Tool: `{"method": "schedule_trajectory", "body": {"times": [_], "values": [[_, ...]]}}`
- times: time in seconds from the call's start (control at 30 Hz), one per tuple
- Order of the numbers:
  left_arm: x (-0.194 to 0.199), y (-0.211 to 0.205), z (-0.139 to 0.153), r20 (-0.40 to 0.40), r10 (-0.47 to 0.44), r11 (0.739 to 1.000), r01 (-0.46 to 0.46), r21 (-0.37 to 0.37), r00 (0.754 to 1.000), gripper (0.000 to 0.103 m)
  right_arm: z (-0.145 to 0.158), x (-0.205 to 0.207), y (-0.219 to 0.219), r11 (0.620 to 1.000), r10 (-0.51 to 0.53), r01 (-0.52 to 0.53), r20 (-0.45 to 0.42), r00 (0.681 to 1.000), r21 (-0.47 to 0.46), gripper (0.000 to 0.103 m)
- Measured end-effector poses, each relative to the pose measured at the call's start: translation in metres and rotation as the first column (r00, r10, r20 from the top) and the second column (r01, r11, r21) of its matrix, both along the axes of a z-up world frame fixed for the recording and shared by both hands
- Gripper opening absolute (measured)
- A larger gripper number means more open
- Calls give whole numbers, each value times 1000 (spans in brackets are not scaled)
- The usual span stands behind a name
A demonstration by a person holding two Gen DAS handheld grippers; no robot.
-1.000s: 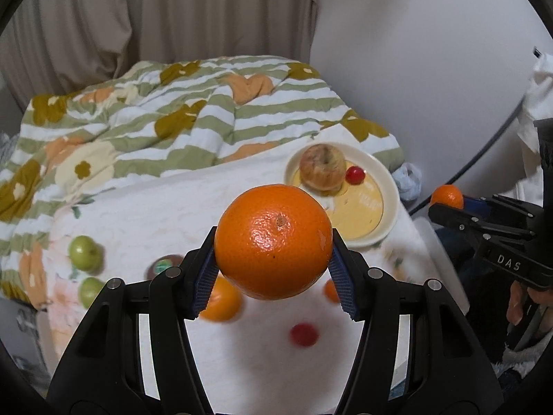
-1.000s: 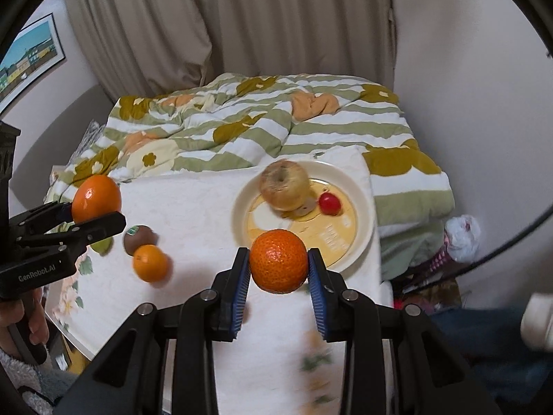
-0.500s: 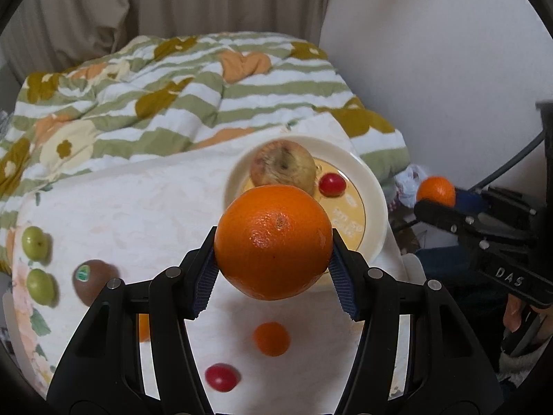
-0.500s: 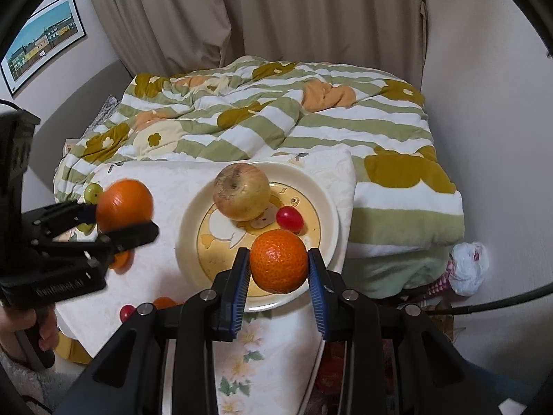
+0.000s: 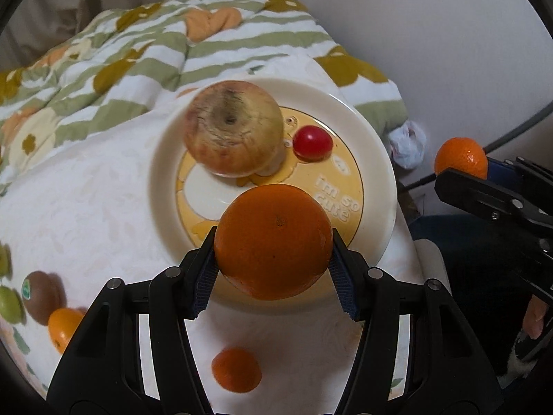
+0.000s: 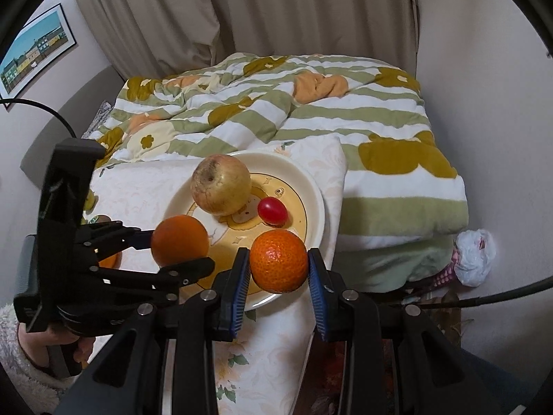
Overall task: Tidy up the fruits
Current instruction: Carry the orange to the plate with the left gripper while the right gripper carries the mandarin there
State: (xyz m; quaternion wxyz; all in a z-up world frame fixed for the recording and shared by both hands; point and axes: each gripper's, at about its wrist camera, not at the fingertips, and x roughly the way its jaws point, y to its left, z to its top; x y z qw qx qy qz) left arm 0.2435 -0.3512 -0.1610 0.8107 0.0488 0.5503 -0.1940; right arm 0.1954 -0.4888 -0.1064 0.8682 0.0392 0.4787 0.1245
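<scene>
carrying fruit to the plate (image 5: 376, 159): left gripper (image 5: 273, 263) clamps an orange (image 5: 273, 242), right gripper (image 6: 278, 276) a mandarin (image 6: 278, 261); next, lower and release both.

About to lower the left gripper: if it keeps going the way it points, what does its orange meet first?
Most likely the plate, on its bare near part; the orange in the left gripper hangs over it, short of the apple. Depth is uncertain.

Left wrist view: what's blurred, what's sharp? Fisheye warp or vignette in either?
Left wrist: the held orange is sharp; the apple and small orange on the cloth look soft. Right wrist: apple and mandarin crisp. Both views: dark round corners, and walls bowing at the edges.
</scene>
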Motion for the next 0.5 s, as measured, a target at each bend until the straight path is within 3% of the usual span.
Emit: {"method": "schedule_trajectory", "body": {"times": [0.27,0.33,0.37,0.5], "values": [[4,-12,-8,-10,-37,999,37,30,999,67,-2,-1,-9,999,-35,35,1,999,11,30],[4,-13,-6,1,-44,998,44,51,999,82,-1,-1,-9,999,-38,38,5,999,8,30],[4,-13,-4,14,-45,997,44,61,999,101,0,-1,-8,999,-40,40,7,999,8,30],[-1,-7,11,61,-46,998,43,44,997,103,3,-1,-7,999,-40,40,15,999,4,30]]}}
